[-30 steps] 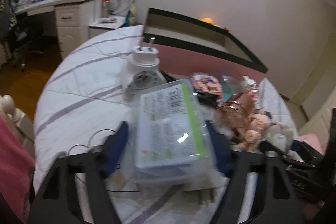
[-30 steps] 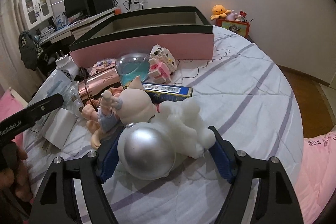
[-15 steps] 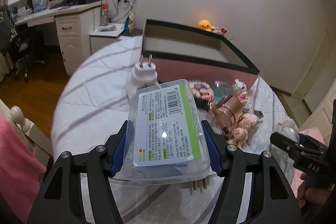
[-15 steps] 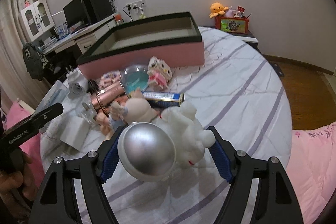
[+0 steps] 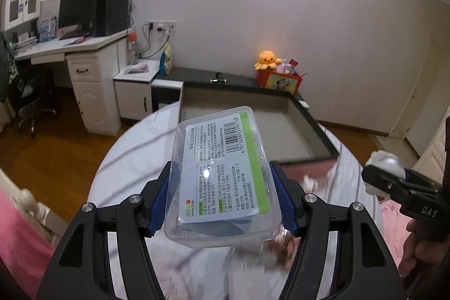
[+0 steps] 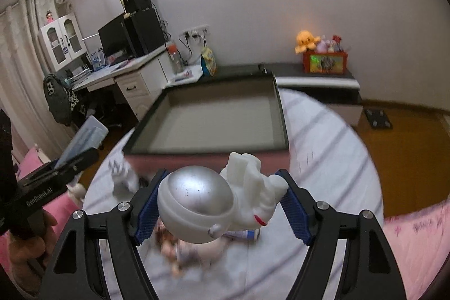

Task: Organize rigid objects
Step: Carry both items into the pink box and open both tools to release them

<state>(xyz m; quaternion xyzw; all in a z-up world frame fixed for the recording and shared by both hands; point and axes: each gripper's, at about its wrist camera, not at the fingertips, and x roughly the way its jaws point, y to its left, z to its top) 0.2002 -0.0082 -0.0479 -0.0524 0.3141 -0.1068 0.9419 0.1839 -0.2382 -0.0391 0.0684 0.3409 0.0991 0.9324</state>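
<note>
While the left gripper (image 5: 223, 196) is raised above the bed (image 5: 126, 156), its two blue pads press on the long sides of a clear plastic box (image 5: 222, 173). The box carries a white and green label with a barcode, and something dark lies inside it under the label; what it is, I cannot tell. Behind the box stands a big pink tray (image 5: 253, 117) with a dark rim, and the part of its inside that shows is bare. At the right edge of this view the right gripper (image 5: 393, 173) appears with a white thing in it.

In the right wrist view, the right gripper (image 6: 222, 207) holds an astronaut toy (image 6: 219, 201) between its pads, the silver helmet toward the camera. The same tray (image 6: 213, 120) lies beyond it on the bed, nothing visible in it. Under the toy a few small things are on the sheet, blurred. At the left, the left gripper (image 6: 70, 159) shows with the clear box.
</note>
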